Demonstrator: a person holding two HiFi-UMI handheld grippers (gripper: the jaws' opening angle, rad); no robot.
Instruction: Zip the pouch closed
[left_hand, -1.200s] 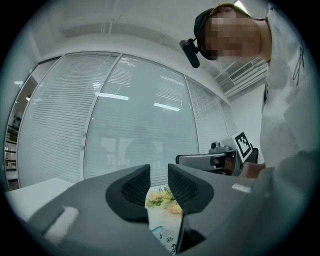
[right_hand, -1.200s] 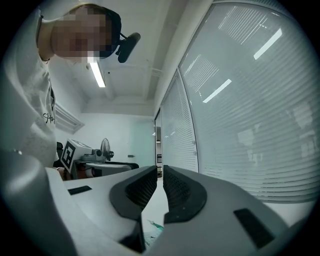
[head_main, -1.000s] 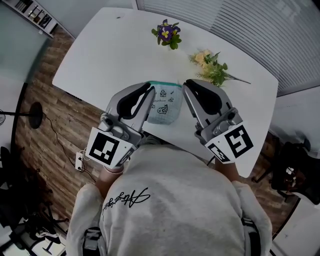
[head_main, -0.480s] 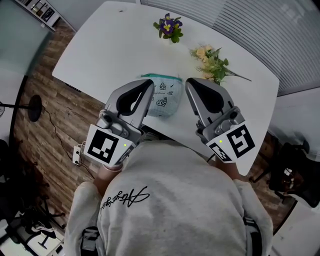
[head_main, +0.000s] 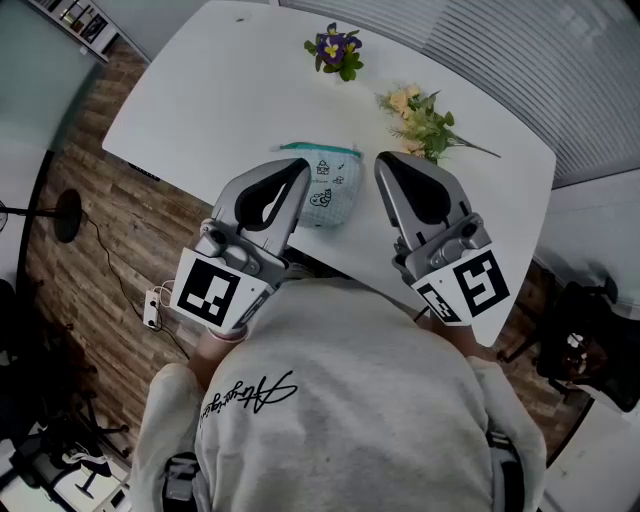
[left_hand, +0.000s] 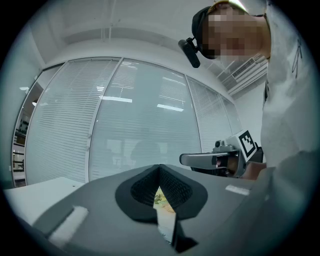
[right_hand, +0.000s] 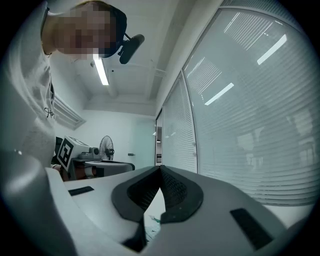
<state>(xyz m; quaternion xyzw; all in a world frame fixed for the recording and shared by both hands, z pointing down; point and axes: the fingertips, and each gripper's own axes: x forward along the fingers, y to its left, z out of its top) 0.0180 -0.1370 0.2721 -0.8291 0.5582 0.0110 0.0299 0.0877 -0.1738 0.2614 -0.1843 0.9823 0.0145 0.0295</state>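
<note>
The head view is bright, even and sharp, and the white desk (head_main: 200, 90) carries only faint, soft shadows. Both gripper views are fisheye, with black rounded corners and lines bowing toward the edges. A ceiling strip light (right_hand: 101, 70) glows overhead in the right gripper view. Pale reflected streaks glare on the glass wall (left_hand: 135, 125).

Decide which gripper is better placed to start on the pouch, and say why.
Left, probably: in the head view the left gripper, fingers shut, overlaps the pouch edge, while the right gripper shows bare table between. The zipper pull cannot be made out.
</note>
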